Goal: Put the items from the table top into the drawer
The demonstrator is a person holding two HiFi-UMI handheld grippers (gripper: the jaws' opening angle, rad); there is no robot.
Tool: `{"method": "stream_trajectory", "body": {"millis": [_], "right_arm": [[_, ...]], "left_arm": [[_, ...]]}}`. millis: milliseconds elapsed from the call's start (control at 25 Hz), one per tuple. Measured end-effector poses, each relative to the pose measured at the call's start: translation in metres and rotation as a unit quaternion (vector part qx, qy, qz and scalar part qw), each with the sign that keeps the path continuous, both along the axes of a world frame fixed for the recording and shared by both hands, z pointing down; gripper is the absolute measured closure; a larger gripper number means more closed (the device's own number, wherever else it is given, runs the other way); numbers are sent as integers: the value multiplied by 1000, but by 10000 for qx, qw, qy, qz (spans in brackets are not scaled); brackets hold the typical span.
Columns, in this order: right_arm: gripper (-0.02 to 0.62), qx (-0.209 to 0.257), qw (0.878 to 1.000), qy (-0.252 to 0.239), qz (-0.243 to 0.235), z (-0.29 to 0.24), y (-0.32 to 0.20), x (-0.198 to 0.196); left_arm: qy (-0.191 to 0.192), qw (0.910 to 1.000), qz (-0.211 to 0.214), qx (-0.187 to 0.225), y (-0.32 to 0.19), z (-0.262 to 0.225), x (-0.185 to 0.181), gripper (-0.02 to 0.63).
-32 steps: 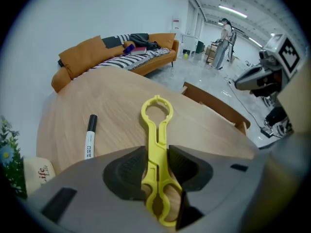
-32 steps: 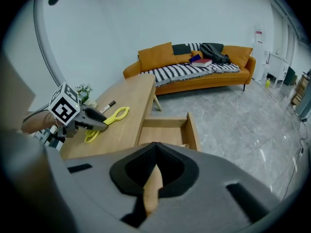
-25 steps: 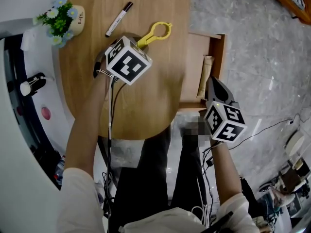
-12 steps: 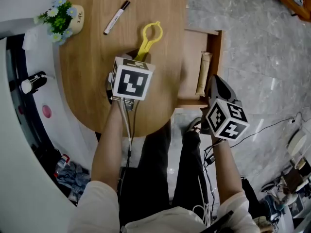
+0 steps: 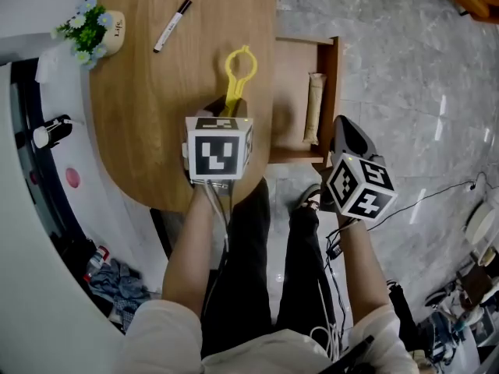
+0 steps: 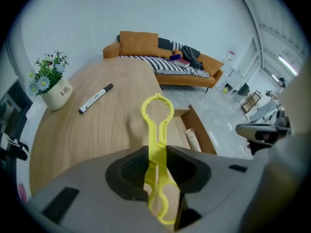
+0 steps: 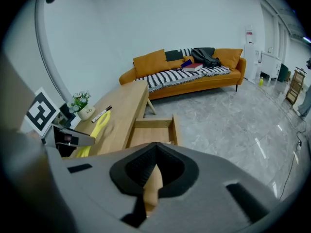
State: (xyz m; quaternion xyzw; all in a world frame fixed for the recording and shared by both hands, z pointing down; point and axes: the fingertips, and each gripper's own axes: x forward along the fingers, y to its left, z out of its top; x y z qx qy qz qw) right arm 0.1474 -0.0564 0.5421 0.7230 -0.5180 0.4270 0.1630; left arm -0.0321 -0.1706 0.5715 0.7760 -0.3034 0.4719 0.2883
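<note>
Left claw: pinching the yellow wrench by its shaft, pads tight on both flat sides. The ring end sticks out forward and the smaller loop end sits back between the claw's arms. The wrench hangs over the right part of the tabletop, close to the edge beside the open drawer, and looks lifted off the wood.

Right claw: tips pressed together. A tan sliver shows in the slit behind them, and I can't tell what it is. In the head view this claw sits just right of the drawer's front corner, over the grey floor.

Drawer: pulled out from the tabletop's right side. One beige packet lies lengthwise along its right wall, apart from the right claw.

On the tabletop, far end: a black-and-white marker lies flat, its print too small to read. Near it on the left is a white flower pot with "Life" written on its side.

Both marker cubes carry black-and-white square codes.
</note>
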Motion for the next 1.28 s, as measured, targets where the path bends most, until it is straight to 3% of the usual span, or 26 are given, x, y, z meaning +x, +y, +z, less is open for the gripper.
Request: {"method": "stream_trajectory", "body": {"millis": [280, 600, 760, 800, 880, 1280], "right_arm": [[603, -12, 10000, 57, 30, -7, 37, 18], [603, -48, 9999, 136, 17, -15, 69, 37], [603, -32, 9999, 118, 55, -16, 77, 43], [603, -36, 9999, 107, 78, -16, 80, 44], [603, -39, 9999, 81, 115, -15, 83, 44], [603, -50, 9999, 45, 127, -10, 77, 43]], "left_arm": [[293, 9994, -36, -205, 51, 0, 41, 497], [392, 9991, 31, -141, 94, 6, 81, 497], [802, 9965, -55, -236, 101, -1, 99, 497], [949, 9951, -102, -255, 101, -3, 103, 467], [1093, 9935, -159, -281, 99, -4, 105, 440], [769, 9969, -130, -81, 83, 2, 77, 440]]}}
